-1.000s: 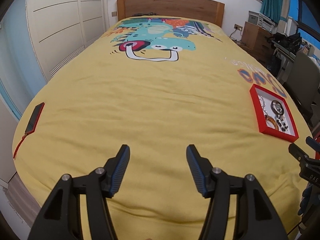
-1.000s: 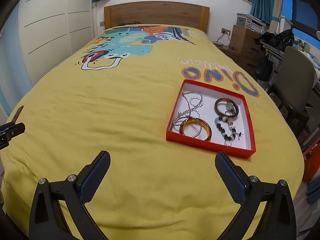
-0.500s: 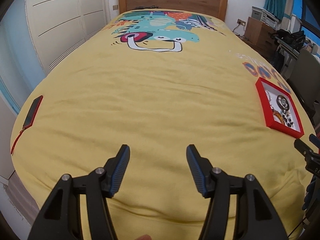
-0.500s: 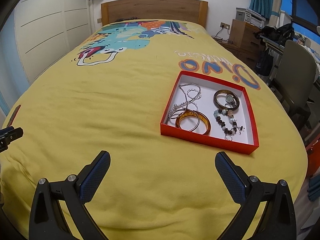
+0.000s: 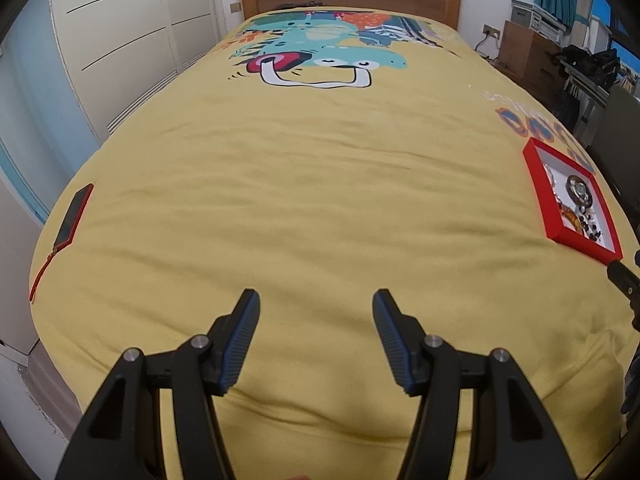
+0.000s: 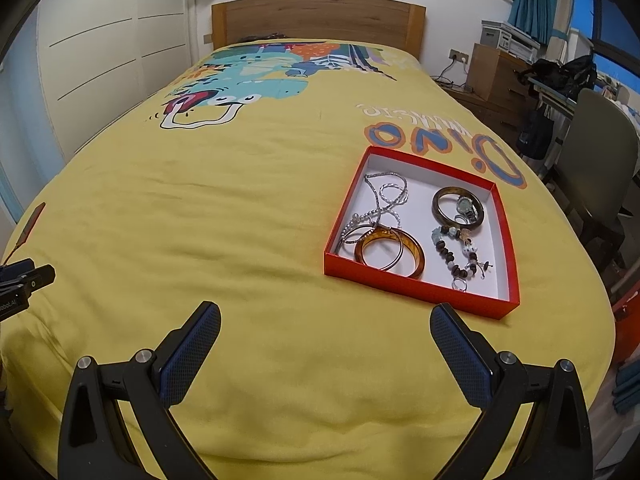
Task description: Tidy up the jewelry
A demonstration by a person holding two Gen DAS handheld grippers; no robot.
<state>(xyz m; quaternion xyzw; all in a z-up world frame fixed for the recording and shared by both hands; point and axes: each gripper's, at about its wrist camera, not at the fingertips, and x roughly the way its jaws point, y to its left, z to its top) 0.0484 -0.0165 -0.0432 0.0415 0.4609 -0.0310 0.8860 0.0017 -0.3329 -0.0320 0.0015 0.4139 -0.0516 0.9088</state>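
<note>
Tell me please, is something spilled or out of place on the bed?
Nothing is spilled. All jewelry lies inside the red box, though the silver chains are tangled and overlap the amber bangle. A phone lies near the bed's left edge.

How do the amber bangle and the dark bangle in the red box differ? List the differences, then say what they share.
Colour: the amber bangle is translucent orange-brown; the dark bangle is deep brown, almost black.
Place: the amber bangle lies at the near left of the red box; the dark bangle lies farther back on the right.
Contents: thin silver hoops overlap the amber bangle; a small watch sits in the dark bangle.
Shared: both are rigid rings lying flat in the box.
</note>
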